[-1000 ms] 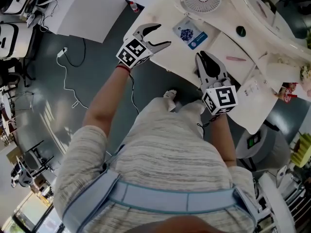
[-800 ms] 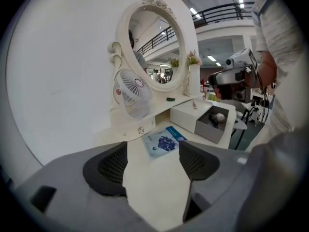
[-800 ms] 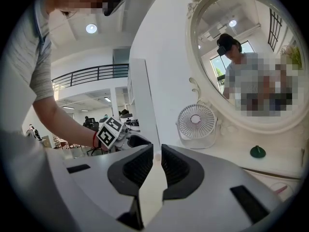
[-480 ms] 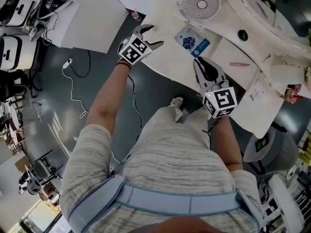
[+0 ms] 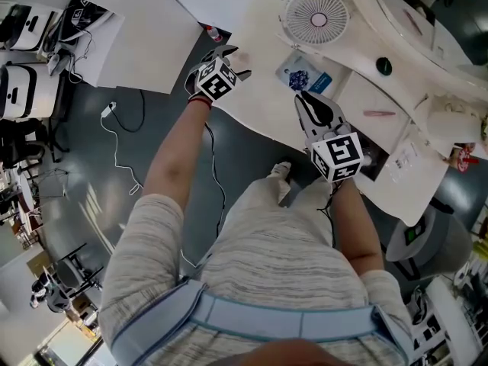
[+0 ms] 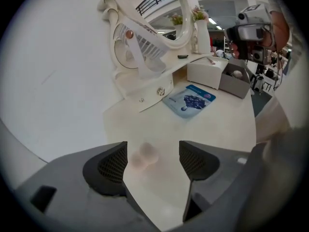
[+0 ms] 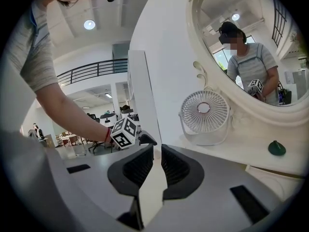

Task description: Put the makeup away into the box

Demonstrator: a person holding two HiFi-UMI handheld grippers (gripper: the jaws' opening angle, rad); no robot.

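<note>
A small white desk fan (image 5: 318, 17) stands on the white vanity top (image 5: 263, 97), near a flat blue packet (image 5: 305, 73) and the oval mirror (image 7: 241, 42)

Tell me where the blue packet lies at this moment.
In the head view the blue packet lies flat on the white table, right of centre near the top, between the small fan and the right gripper.

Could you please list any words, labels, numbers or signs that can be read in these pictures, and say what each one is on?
No text here is readable.
Blue packet: dark print, too small to read.
White sheet: printed lines, too small to read.
Cubes on the left gripper and the right gripper: square marker patterns only, no words.
</note>
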